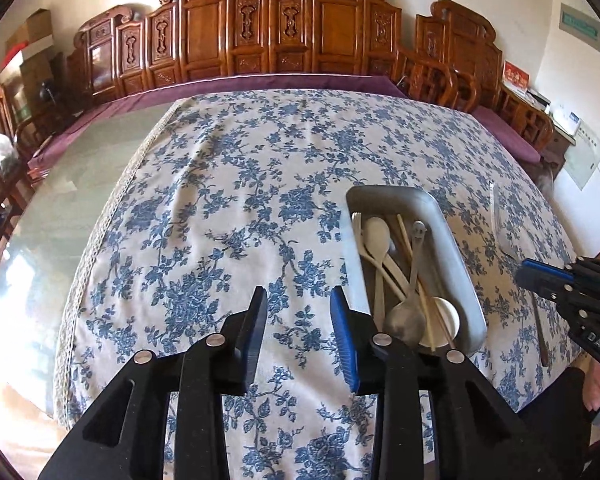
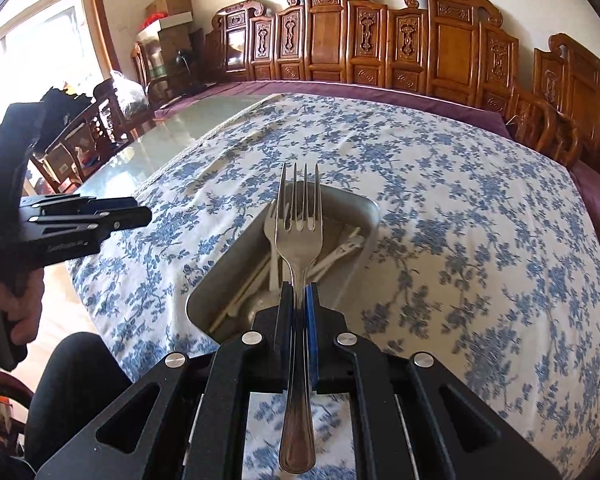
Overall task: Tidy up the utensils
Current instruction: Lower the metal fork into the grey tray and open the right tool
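Note:
A metal tray [image 1: 452, 232] on the blue floral tablecloth holds white plastic spoons [image 1: 378, 236], a metal spoon [image 1: 410, 312], chopsticks and a small white dish. My left gripper [image 1: 298, 300] is open and empty, just left of the tray above the cloth. My right gripper [image 2: 298, 286] is shut on a metal fork [image 2: 299, 224], tines pointing forward over the tray [image 2: 216, 280]. In the left wrist view the right gripper [image 1: 540, 276] shows at the right edge, with the fork's tines [image 1: 500, 220] and handle lying either side of it.
The tablecloth [image 1: 240, 200] covers part of a glass-topped table [image 1: 72, 184]. Carved wooden chairs [image 1: 284, 28] with purple cushions line the far side. The person's leg [image 2: 72, 380] is at the near edge.

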### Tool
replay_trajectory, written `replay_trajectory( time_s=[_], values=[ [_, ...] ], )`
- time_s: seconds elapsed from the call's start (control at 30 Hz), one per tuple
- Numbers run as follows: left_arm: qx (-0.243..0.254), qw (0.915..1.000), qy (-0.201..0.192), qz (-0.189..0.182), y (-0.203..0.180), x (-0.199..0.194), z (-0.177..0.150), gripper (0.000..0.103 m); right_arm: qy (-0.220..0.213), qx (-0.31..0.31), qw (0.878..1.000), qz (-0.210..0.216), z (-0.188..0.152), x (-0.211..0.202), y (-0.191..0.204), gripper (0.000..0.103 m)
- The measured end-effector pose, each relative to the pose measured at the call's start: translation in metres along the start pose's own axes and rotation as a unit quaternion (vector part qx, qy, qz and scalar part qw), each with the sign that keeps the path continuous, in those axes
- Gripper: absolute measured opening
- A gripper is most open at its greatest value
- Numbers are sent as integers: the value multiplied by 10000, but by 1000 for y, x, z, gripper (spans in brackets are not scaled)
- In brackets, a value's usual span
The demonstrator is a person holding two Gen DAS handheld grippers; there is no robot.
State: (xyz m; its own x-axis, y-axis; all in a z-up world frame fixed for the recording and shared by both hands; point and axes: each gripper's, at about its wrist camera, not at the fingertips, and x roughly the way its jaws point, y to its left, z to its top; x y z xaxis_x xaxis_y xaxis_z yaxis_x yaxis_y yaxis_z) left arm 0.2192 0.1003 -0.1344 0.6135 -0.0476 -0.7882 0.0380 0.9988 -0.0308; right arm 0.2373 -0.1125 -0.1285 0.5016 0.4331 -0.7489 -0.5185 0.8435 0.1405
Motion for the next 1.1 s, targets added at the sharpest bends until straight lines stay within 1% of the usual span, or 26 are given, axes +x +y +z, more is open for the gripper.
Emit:
replay_trajectory(
  time_s=[0.03,0.07,0.1,0.13,0.17,0.27,0.37,0.63,0.87,1.03,1.1],
  values=[
    [-17,10000,-1,-12,2,1,-1,36,19,-8,10000,-4,2,4,2,8],
    [-35,10000,-9,-27,4,2,-1,46,35,-16,10000,-8,4,7,3,8],
    [-46,10000,-24,-66,6,3,-2,53,56,-25,10000,-17,6,11,4,8],
    [-50,9999,-32,-94,6,4,-3,65,77,-31,10000,-27,9,14,5,8],
    [-59,9999,-31,-105,8,7,-5,74,92,-29,9999,-29,11,17,6,8],
    [-39,9999,-14,-99,11,12,-9,82,131,13,9999,-23,18,27,7,8],
    [-64,9999,36,-136,15,18,-14,84,167,101,9998,3,24,37,8,8],
    [-129,9998,110,-90,25,28,-22,84,374,399,9985,16,40,76,9,8],
    [-118,9999,80,-81,26,27,-23,84,587,486,9968,-238,40,105,1,8],
    [-115,9999,49,-84,25,24,-22,84,770,439,9949,-480,32,115,-2,8],
    [-119,9999,44,-83,25,24,-22,84,814,482,9942,-504,29,117,-3,8]
  ],
)
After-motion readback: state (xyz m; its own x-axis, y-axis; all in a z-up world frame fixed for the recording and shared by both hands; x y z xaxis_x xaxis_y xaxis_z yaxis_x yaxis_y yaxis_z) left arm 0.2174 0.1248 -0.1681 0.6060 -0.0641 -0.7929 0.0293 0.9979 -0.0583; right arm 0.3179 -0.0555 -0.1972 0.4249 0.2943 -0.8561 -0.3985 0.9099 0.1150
